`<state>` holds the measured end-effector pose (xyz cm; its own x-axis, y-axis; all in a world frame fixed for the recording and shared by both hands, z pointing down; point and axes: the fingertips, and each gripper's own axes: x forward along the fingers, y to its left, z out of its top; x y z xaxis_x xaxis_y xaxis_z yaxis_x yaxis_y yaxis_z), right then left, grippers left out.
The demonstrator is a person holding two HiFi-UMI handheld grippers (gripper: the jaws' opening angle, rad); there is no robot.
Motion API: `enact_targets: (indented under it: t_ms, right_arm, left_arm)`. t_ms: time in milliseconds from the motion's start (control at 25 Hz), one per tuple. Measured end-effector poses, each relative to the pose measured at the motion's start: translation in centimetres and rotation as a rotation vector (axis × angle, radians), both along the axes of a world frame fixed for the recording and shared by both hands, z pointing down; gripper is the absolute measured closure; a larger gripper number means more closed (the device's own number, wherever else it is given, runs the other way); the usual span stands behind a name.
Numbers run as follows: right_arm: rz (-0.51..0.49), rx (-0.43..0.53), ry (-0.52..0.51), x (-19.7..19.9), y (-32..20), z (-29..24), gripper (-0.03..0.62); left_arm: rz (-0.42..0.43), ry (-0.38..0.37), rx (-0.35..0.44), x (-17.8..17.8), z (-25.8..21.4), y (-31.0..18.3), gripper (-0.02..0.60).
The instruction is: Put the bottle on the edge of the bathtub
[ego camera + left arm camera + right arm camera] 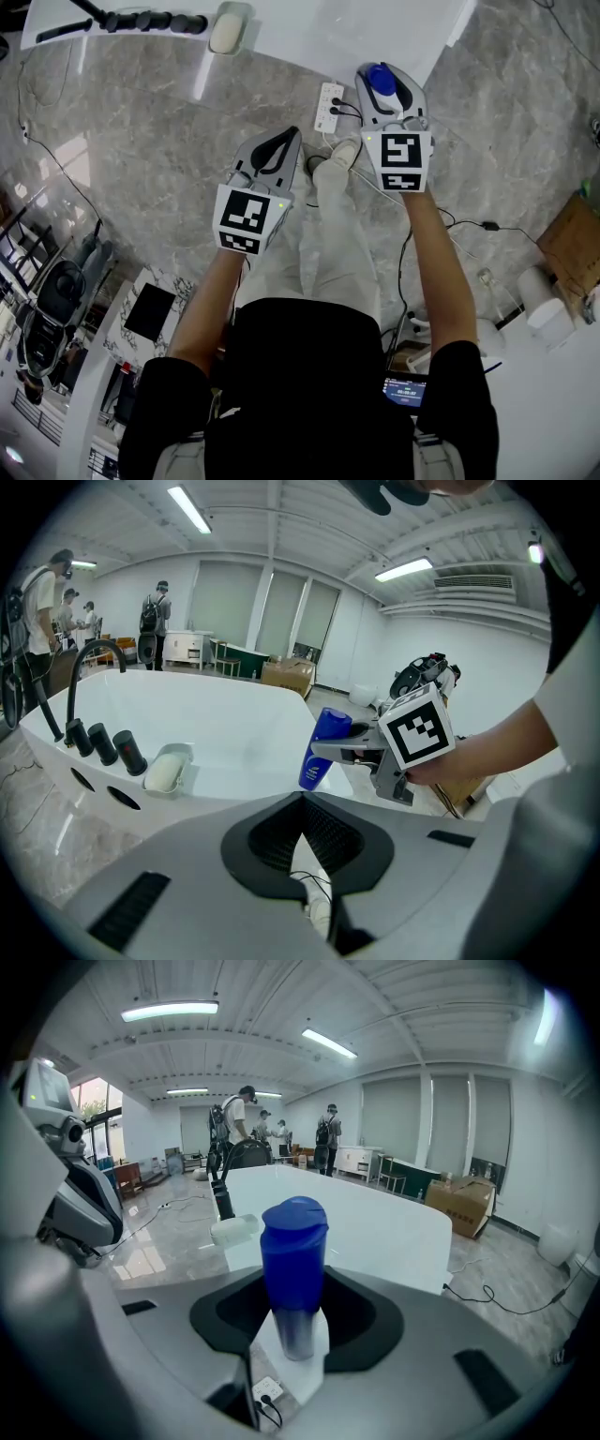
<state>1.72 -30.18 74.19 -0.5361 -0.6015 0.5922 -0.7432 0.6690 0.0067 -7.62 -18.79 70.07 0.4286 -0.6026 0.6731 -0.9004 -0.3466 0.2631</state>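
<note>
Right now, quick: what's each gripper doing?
Left gripper: jaws closed, empty.
Right gripper: jaws closed on the blue bottle.

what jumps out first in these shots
The blue bottle stands out most, clamped cap-up in the right gripper close to the white bathtub. Next comes the left gripper, shut and empty beside it over the grey marble floor. On the tub's rim sit black taps and a soap dish.
</note>
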Motion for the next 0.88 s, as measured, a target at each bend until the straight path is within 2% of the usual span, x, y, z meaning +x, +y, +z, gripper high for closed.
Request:
enact_targets:
  t_ms: [400,880]
  right_arm:
    - [0.005,-0.014,-0.012,0.1,0.0,-0.2,0.404]
    - [0.024,-0.023,-0.058,0.2,0.8,-2.8,0.39]
  left_arm:
    - [0.006,-0.014,-0.007,-0.2,-0.4,-0.1,0.571]
    - [0.006,-0.005,0.047,-0.1,-2.7,-0.9,0.571]
